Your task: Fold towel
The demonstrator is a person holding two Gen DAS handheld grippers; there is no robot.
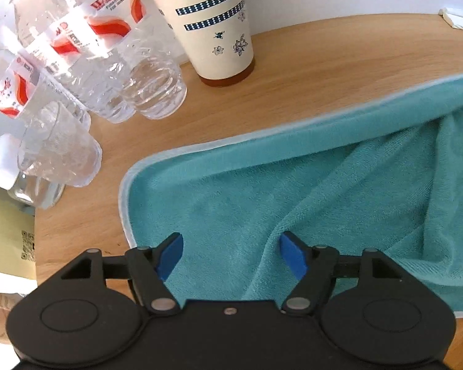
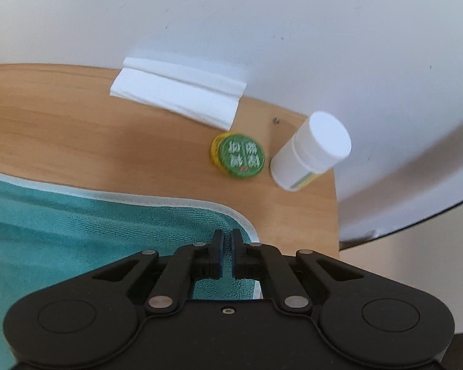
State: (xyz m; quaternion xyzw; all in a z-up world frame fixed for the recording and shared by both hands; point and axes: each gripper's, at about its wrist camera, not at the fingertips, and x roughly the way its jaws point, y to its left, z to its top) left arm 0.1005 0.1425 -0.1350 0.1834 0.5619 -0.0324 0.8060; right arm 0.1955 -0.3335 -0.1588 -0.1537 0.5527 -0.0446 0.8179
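Observation:
A teal towel (image 1: 231,191) with a pale trimmed edge lies on the wooden table (image 1: 308,61). My left gripper (image 1: 230,246) is open just above its near left corner, blue pads spread wide with cloth below them. On the right side the towel rises into loose folds. In the right wrist view my right gripper (image 2: 227,239) is shut on the towel (image 2: 77,231) at its rounded right corner, the trimmed edge curving just past the fingertips.
Several clear water bottles (image 1: 108,61), a patterned paper cup (image 1: 213,24) and a small white-lidded jar (image 1: 6,166) crowd the left. A folded white tissue (image 2: 176,95), a green tin (image 2: 239,155) and a white pill bottle (image 2: 311,151) sit by the table's right edge (image 2: 335,215).

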